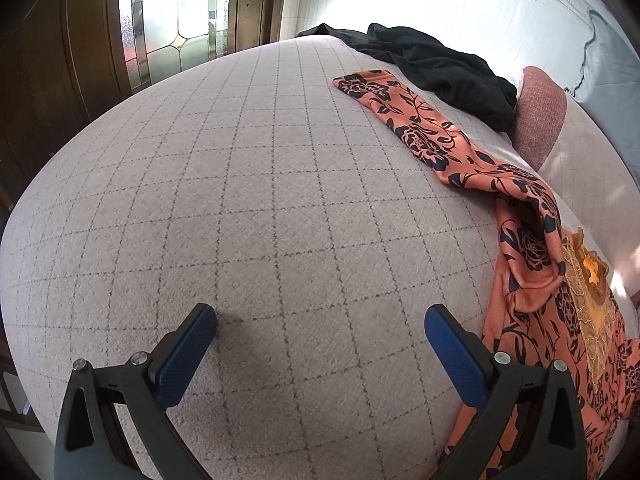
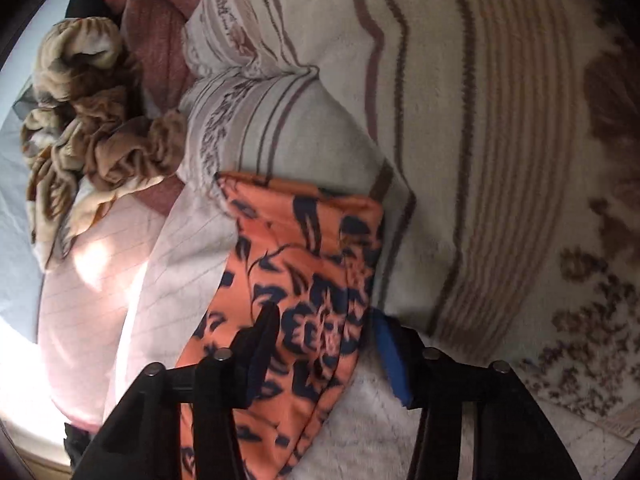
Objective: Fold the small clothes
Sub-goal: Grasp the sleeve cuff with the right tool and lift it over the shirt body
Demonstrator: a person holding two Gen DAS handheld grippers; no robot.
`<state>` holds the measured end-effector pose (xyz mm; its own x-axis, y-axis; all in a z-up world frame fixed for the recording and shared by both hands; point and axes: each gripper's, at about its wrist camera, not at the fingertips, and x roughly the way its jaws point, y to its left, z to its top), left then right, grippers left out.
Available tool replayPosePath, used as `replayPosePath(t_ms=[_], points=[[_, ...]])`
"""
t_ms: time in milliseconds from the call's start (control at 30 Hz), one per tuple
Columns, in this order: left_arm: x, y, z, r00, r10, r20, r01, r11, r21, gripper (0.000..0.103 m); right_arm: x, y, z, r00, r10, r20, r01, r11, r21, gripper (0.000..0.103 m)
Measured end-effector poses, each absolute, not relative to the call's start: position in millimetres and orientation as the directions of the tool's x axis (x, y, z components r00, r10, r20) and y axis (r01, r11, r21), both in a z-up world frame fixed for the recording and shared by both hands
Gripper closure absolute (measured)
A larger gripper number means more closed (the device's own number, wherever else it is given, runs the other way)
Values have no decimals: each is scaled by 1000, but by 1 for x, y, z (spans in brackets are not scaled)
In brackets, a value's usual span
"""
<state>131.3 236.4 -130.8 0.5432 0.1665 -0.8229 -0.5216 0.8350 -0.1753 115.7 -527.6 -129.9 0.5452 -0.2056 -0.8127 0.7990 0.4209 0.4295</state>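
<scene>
The orange floral garment lies along the right side of a grey checked bed cover. One long strip of it runs flat toward the far edge, while the nearer part bunches up into a fold and spreads down to the lower right corner of the left wrist view. A yellowish lace piece rests against that nearer part.

The left gripper hovers over bare cover with its blue-padded fingers spread wide and nothing between them. The garment sits just to the right of its right finger, at the finger's outer side and not inside the jaws.

In the right wrist view, the same orange garment passes between the fingers of the right gripper. The jaws stand at a middling width. The dark left finger lies over the cloth and the blue right pad is at the cloth's edge. The picture is blurred, so I cannot tell whether the pads actually press the fabric.

Beyond the garment lies a cream striped blanket, with a crumpled tan cloth to the left of it. In the left wrist view, a black garment lies heaped at the far edge of the cover, next to a pink cushion.
</scene>
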Motion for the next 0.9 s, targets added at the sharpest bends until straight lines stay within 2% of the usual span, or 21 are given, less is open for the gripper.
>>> replayPosePath(t_ms=[33, 100, 233, 367, 467, 600, 700, 800, 867, 900], points=[[131, 238, -131, 546, 162, -822, -523, 832, -184, 0, 121, -529, -129, 531, -212, -820, 805, 428, 411, 64], [130, 238, -133, 545, 162, -822, -524, 831, -184, 0, 134, -532, -125, 518, -199, -832, 795, 472, 381, 99], [128, 240, -135, 550, 160, -820, -529, 826, -194, 0, 146, -514, -72, 568, -306, -764, 749, 577, 325, 99], [120, 251, -136, 588, 105, -802, -537, 792, -290, 0, 160, -469, 18, 689, -360, -629, 639, 711, 293, 99], [116, 257, -135, 613, 72, -787, -542, 763, -352, 0, 167, -406, 84, 804, -311, -506, 498, 817, 290, 99], [113, 259, -134, 623, 47, -781, -534, 755, -380, 0, 173, -286, 136, 916, -132, -378, 246, 930, 273, 99], [111, 258, -134, 625, 35, -780, -527, 756, -388, 0, 181, -182, 130, 935, 45, -352, 46, 968, 247, 99], [111, 258, -132, 628, 26, -778, -524, 753, -398, 0, 184, -90, 85, 898, 217, -381, -109, 952, 286, 97], [112, 258, -132, 627, 24, -779, -521, 756, -396, 0, 190, -38, 34, 830, 322, -456, -170, 924, 342, 95], [113, 256, -131, 624, 25, -781, -518, 761, -390, 0, 196, -13, 2, 778, 359, -516, -194, 918, 346, 90]])
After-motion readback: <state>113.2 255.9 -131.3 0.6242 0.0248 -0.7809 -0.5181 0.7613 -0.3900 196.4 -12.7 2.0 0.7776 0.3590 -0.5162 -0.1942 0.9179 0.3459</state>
